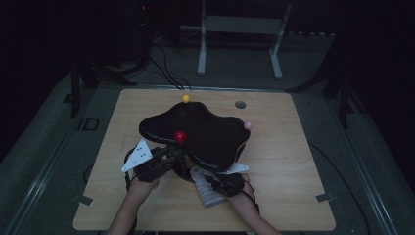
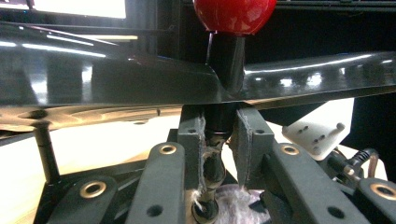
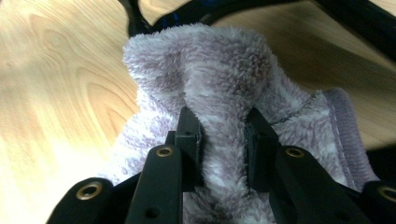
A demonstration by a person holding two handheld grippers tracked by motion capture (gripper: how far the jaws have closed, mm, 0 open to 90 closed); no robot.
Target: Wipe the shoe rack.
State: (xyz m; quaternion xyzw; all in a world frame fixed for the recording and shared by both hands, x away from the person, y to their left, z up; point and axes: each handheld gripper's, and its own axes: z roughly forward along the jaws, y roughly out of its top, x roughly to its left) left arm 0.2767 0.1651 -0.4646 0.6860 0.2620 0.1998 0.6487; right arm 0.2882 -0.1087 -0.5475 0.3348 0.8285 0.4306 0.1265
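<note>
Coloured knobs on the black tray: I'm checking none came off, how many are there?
3: yellow knob at the far edge, pink knob at the right, red knob near the left gripper. Others may be hidden.

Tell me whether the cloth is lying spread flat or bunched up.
Bunched up. The cloth rises in a fuzzy ridge pinched between the jaws of the right tool, above the wooden table.

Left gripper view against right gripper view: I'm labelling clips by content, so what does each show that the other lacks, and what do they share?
Left gripper view: a red ball on a black post passing through a glossy black panel, with the left gripper shut on the post below it. Right gripper view: the right gripper shut on a raised fold of fluffy lilac cloth. Shared: that cloth and the wooden table.
</note>
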